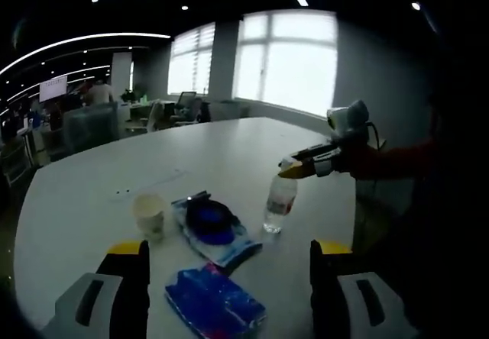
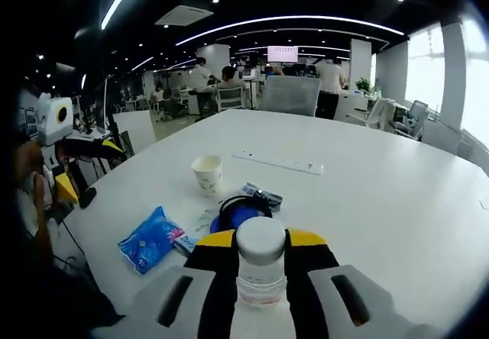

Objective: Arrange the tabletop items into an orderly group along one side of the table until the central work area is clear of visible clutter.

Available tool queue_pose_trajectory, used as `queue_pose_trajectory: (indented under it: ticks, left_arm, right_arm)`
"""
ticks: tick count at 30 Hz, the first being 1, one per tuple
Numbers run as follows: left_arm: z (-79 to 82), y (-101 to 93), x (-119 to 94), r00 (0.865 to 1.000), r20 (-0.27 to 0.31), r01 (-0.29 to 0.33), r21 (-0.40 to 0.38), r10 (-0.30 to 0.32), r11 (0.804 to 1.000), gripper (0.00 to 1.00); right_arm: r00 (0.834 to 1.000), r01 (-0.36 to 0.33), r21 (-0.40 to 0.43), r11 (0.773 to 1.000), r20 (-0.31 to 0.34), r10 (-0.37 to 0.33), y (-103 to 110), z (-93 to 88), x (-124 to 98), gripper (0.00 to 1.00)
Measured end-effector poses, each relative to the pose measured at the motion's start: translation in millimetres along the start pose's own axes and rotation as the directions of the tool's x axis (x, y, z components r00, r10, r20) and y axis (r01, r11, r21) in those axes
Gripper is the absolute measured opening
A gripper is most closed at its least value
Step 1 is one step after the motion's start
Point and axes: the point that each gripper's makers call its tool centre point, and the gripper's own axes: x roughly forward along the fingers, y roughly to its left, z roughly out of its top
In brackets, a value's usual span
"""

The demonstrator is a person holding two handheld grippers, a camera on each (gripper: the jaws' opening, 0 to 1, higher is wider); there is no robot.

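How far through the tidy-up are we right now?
Early. In hand: the right gripper is shut on the water bottle, which stands on the table. The left gripper is open and empty. Still left loose mid-table: paper cup, blue packet and the blue item in a bag.

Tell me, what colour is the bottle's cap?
White. The clear plastic water bottle's round cap shows best in the right gripper view.
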Motion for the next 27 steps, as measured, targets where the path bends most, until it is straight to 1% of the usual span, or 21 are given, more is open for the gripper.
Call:
queue_pose_trajectory:
  ticks: [3,6,8,13,18,21,22,24,25,27]
  left_arm:
    - [1.4,-2.1,2.4,1.0,-0.002,0.014,0.01,-0.014,1.0,0.85]
    - [3.2,-4.5,6.4,1.0,-0.001,0.03,0.021,-0.03,0.999,0.85]
    - [3.5,-6.0,9.8,0.999,-0.004,0.042,0.025,-0.042,0.999,0.85]
    - [6.8,-9.2,16.0,0.998,-0.003,0.069,0.04,-0.069,0.997,0.85]
    - [9.1,-12.9,20.9,0.996,-0.002,0.094,0.058,-0.094,0.994,0.85]
    - [10.1,-15.3,24.1,0.993,0.0,0.114,0.066,-0.114,0.991,0.85]
    - [11.0,-16.0,25.2,0.993,0.004,0.121,0.066,-0.121,0.99,0.85]
    - [12.3,-20.6,28.8,0.987,0.004,0.161,0.07,-0.161,0.985,0.85]
    - [12.3,-22.0,29.8,0.985,0.002,0.172,0.074,-0.173,0.982,0.85]
    - [13.3,-27.2,31.1,0.979,-0.004,0.202,0.089,-0.202,0.975,0.85]
  right_arm:
    - [1.0,-0.014,-0.014,1.0,0.013,0.014,2.7,5.2,-1.9,0.17]
    - [0.998,-0.047,-0.019,0.999,0.037,0.047,10.5,18.9,-8.8,0.17]
    - [0.996,-0.068,-0.018,0.998,0.048,0.069,15.3,24.0,-10.9,0.16]
    - [0.988,-0.135,-0.047,0.99,0.07,0.138,36.5,40.1,-17.6,0.16]
    - [0.978,-0.186,-0.057,0.981,0.084,0.19,51.1,51.3,-22.7,0.16]
    - [0.967,-0.232,-0.064,0.971,0.096,0.238,63.3,60.0,-27.4,0.16]
    - [0.959,-0.262,-0.055,0.964,0.098,0.266,68.7,63.3,-29.5,0.16]
    - [0.952,-0.283,-0.051,0.958,0.104,0.287,73.2,67.5,-31.8,0.16]
    - [0.945,-0.303,-0.059,0.951,0.106,0.308,78.8,71.4,-34.3,0.16]
    - [0.938,-0.322,-0.08,0.943,0.11,0.33,86.9,78.6,-38.4,0.16]
